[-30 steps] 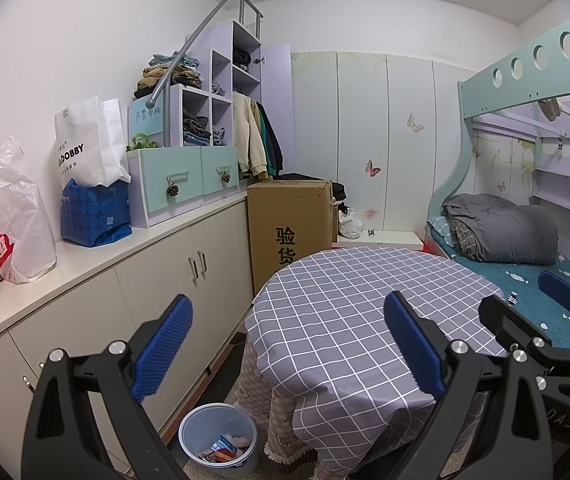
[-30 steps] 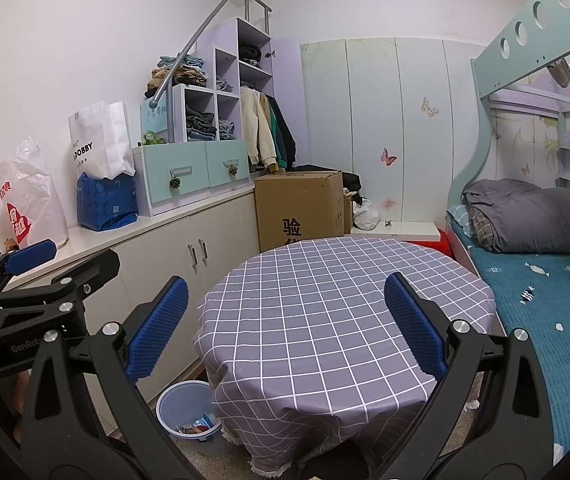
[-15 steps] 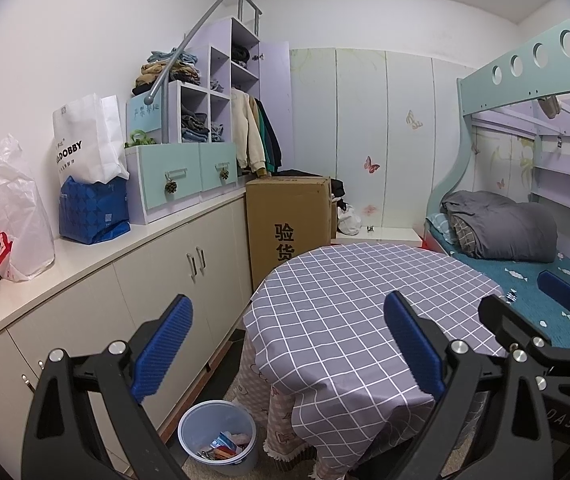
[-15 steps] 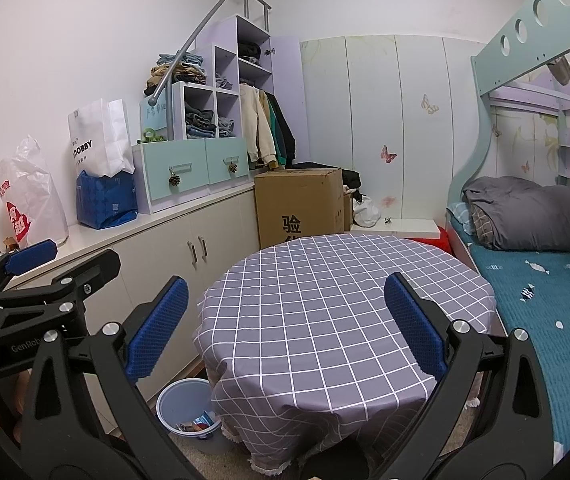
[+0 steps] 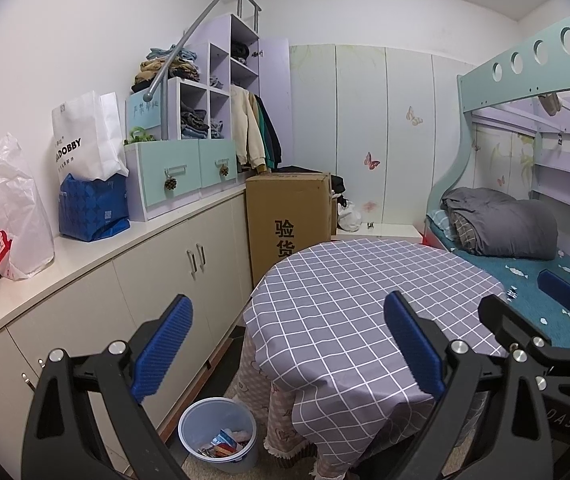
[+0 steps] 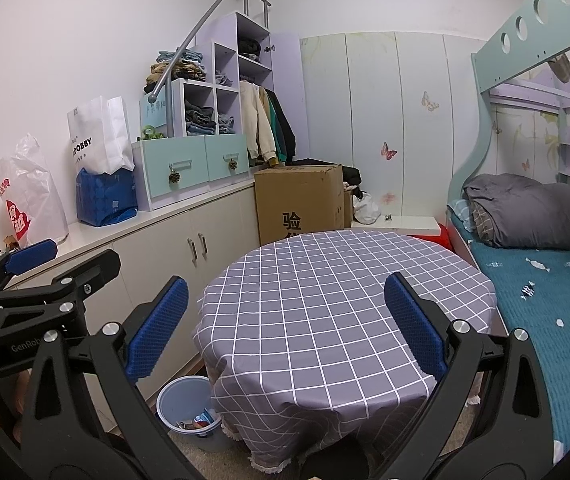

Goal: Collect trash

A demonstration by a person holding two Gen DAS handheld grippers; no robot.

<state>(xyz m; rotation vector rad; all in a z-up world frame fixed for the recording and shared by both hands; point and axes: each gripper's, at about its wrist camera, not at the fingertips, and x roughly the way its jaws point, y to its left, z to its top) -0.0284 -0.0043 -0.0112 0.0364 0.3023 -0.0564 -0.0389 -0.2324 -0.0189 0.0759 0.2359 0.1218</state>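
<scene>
Both your left tongs and right tongs gape empty above the bare checked grey tablecloth surface, while the pale blue plastic bin at lower left holds colourful wrappers, fitting either a finished clearing or one between rounds.

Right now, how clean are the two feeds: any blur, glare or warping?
Left wrist view: sharp, evenly lit, no glare; fisheye bows the counter, corners vignetted. Right wrist view: equally sharp; the bed frame curves, and the bin is partly hidden by the tablecloth.
</scene>
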